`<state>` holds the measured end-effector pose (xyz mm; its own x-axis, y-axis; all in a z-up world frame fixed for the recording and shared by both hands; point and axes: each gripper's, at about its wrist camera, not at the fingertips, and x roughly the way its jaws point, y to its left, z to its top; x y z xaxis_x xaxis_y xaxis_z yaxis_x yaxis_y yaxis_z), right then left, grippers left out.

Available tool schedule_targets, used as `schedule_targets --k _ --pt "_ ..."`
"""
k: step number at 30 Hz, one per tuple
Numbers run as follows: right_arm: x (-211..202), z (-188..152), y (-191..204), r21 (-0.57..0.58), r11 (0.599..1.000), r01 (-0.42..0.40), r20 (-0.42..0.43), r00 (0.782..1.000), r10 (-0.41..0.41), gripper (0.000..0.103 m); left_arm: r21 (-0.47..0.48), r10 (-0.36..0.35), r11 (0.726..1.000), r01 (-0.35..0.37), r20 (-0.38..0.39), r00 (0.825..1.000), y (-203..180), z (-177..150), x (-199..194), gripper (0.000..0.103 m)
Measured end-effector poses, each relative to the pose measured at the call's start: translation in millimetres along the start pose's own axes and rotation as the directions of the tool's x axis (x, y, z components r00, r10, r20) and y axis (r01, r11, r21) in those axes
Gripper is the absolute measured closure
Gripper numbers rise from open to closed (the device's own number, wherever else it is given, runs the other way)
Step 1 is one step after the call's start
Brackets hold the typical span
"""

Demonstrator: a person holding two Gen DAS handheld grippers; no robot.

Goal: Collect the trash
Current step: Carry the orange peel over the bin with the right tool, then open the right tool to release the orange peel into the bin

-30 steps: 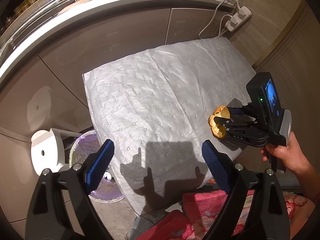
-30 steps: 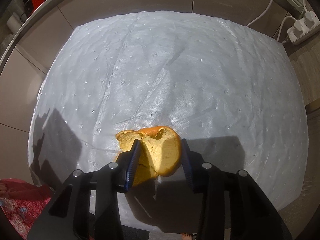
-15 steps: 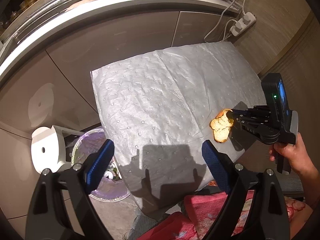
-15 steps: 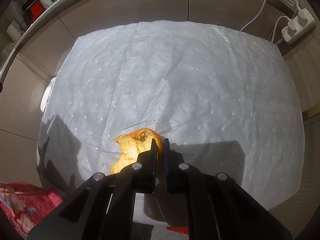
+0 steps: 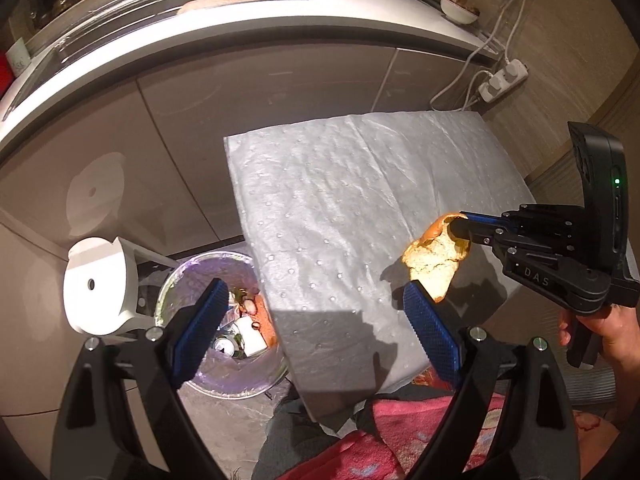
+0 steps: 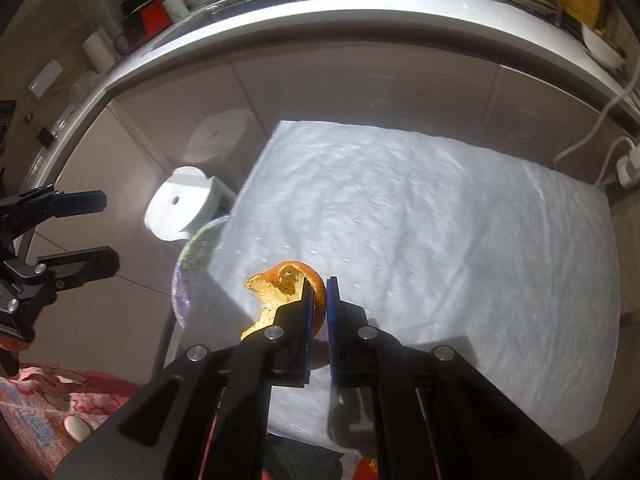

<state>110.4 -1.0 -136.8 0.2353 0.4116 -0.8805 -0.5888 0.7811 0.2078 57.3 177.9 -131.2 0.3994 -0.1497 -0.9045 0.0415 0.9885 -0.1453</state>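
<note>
Room: kitchen cabinets (image 5: 248, 92) are seen behind, under a curved white worktop (image 5: 200, 32); a power strip (image 5: 503, 80) lies by the wall at the right.
Counter: a counter (image 5: 344, 200) covered with a dimpled white sheet is shown; its surface is bare of other items.
Right hand-held gripper (image 6: 319, 300): closed on an orange peel (image 6: 280, 288); a rim of the peel is pinched between the blue pads, with almost no gap left. The jaws have just been closing, with the peel between them.
Peel: held clear of the sheet, above the counter's near part; the pale inner side is turned outward and most of it hangs to the left of the jaws. In the left wrist view the peel (image 5: 434, 258) is seen at the tip of the right hand-held gripper (image 5: 460, 227), which is carried by a hand (image 5: 608, 332).
Left hand-held gripper (image 5: 320, 316): wide open, nothing between the pads; it is held over the counter's left edge.
Bin: a lined bin (image 5: 224, 320) stands on the floor just beside the counter's left edge, with scraps and packaging inside.
Lid: a white lid (image 5: 96, 284) stands raised at the bin's far-left side.
Obstruction: the bin is partly hidden by the left finger of the left hand-held gripper.
Foreground: pink patterned cloth (image 5: 400, 444) is seen at the lower edge.
</note>
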Motion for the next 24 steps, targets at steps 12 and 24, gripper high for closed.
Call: schedule_targets --k 12,24 --pt "119.3 44.6 135.1 -0.210 0.970 -0.123 -0.157 0.983 0.090 0.096 -0.183 0.134 0.973 -0.142 -0.056 0.989 119.8 -60.8 -22.6 0.018" --pt "178.0 44.5 165.4 -0.147 0.985 -0.092 -0.238 0.970 0.055 0.047 -0.181 0.127 0.973 -0.140 -0.082 0.988 167.0 -73.4 -21.2 0.018"
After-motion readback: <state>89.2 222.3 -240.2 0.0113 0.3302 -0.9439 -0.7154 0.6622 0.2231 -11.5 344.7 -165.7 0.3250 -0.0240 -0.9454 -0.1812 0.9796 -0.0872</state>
